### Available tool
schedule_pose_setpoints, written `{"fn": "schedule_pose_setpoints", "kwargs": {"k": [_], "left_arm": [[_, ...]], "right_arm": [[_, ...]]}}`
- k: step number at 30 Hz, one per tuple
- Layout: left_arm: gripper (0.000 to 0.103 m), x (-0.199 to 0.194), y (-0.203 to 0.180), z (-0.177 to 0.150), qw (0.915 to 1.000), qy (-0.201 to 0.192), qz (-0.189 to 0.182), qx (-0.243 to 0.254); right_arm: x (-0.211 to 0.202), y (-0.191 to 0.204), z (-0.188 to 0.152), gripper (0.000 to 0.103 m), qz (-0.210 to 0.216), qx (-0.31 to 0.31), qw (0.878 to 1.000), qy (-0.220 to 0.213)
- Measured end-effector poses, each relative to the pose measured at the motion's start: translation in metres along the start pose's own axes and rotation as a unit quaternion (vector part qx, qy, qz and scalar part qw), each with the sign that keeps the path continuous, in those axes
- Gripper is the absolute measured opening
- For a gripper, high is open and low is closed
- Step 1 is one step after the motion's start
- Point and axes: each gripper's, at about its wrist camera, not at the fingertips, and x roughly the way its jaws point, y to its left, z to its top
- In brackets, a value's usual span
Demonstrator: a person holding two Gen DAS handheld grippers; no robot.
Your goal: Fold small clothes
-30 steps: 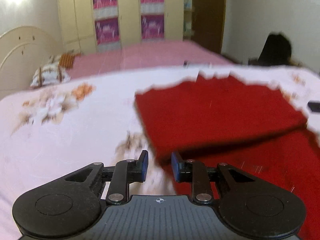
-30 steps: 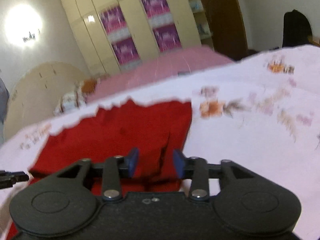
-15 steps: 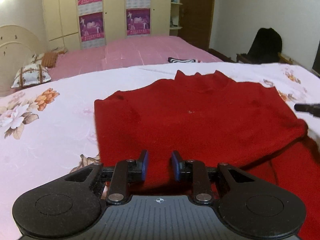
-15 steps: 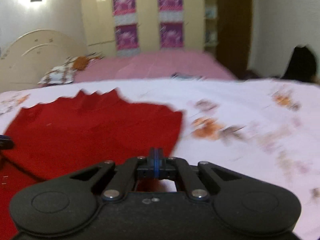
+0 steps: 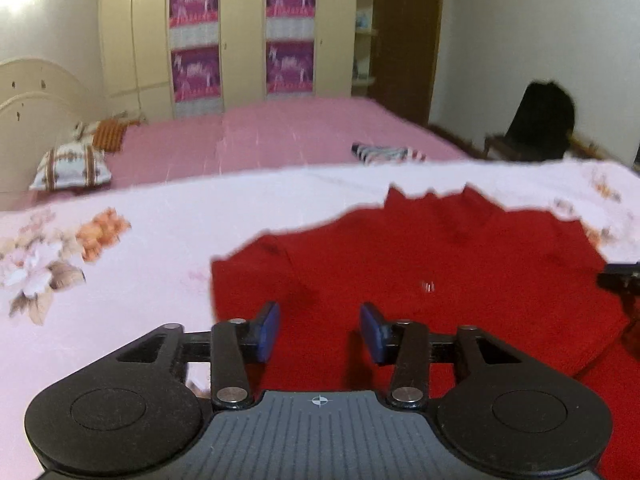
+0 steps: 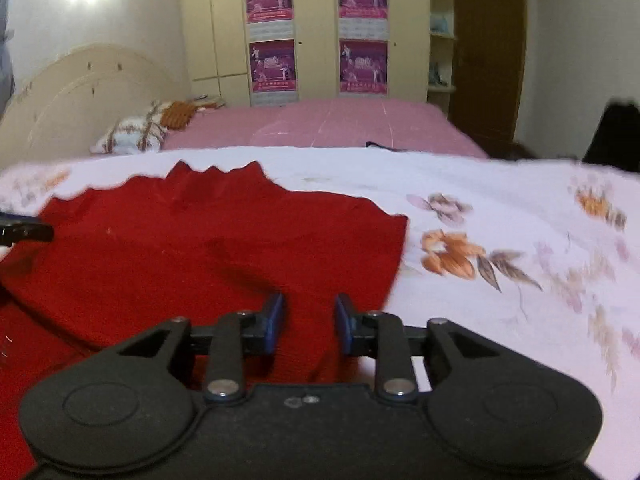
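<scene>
Left claw point(image 5: 319, 331): spread, empty, poised over the near left edge of the sweater point(image 5: 420, 264).
Right claw point(image 6: 309, 326): spread, nothing pinched, above the near right corner.
Sweater: red knit, soft, lying flat straight ahead of both claws, long axis running left to right, collar far.
Bed point(image 6: 500, 208): pale floral sheet, smooth, under it.
Nearer: roughly equal.

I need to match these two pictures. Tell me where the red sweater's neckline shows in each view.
Left wrist: the neckline sits right of centre, at the sweater's far edge, beyond the open left claw.
Right wrist: the neckline sits left of centre, at the far edge, beyond the open right claw.
Shared landmark: the wardrobe posters.
</scene>
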Motion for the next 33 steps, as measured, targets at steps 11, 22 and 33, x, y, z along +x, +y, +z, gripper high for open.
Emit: {"fn": "schedule_pose_setpoints", "kwargs": {"k": [11,22,33], "left_arm": [[0.061,0.025,0.015,0.004,0.9999,0.010,-0.001,-0.008],[0.081,-0.015,-0.012,-0.015,0.9996,-0.003,0.022,-0.018],[0.082,-0.009,-0.062,-0.039,0.9994,0.034,0.007,0.004]], "right_arm": [[0.002,0.016,0.008,0.022,-0.006,-0.021,1.000,0.000],[-0.027,0.028,0.006,0.029,-0.012,-0.044,0.999,-0.027],[-0.027,0.083,-0.021,0.030,-0.052,-0.090,0.994,0.012]]}}
